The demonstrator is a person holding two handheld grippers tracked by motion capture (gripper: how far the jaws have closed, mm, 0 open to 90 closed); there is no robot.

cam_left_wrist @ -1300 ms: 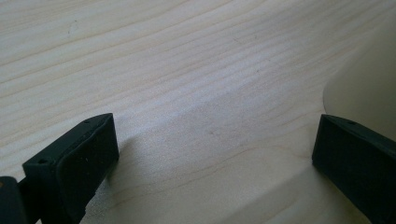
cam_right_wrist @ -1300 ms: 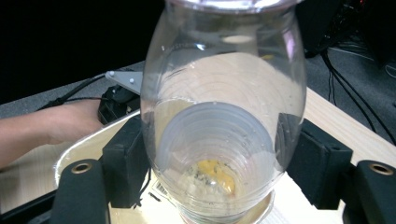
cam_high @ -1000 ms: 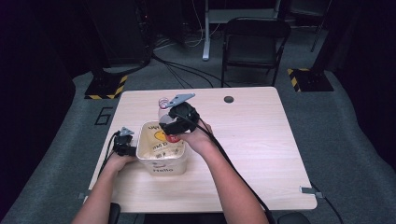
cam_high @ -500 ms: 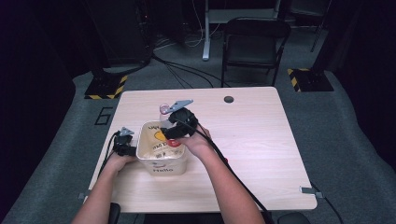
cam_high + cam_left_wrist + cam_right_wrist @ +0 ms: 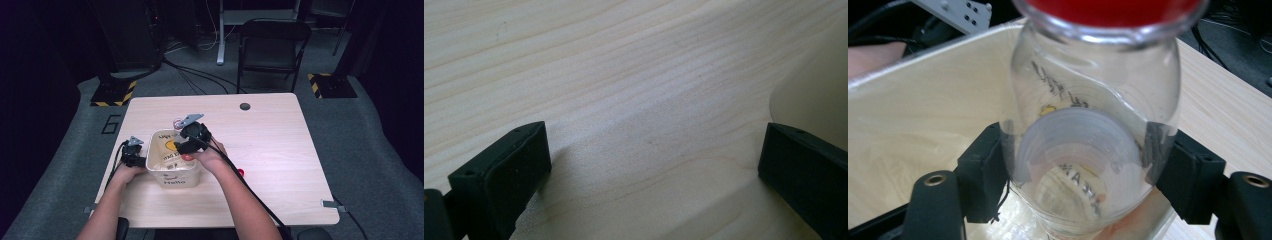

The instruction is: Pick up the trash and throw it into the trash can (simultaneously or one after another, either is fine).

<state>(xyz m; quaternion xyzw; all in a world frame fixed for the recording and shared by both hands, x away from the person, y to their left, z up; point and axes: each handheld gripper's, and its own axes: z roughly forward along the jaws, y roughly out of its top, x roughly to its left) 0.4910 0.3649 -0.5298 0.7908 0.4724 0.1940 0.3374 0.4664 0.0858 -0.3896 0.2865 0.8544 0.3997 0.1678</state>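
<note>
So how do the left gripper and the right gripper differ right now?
The right gripper is shut on a clear glass bottle with a red cap, over the cream plastic tub; the left gripper holds nothing. Its jaws stand wide open above the pale wooden table, beside the tub's outer wall. Both have black jaws.

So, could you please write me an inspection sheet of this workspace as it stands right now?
Surface: pale wooden table, round dark grommet near the far edge.
Job's things: cream bin printed "Hello"; clear bottle with a red part at its far end, over the bin.
Clutter: small red thing beside the right forearm.
Grippers: right gripper clamped on the bottle; left gripper open over bare wood beside the bin.
Cables: black cables trail from the grippers.
Surroundings: dark chair, grey carpet, cables on the floor.
</note>
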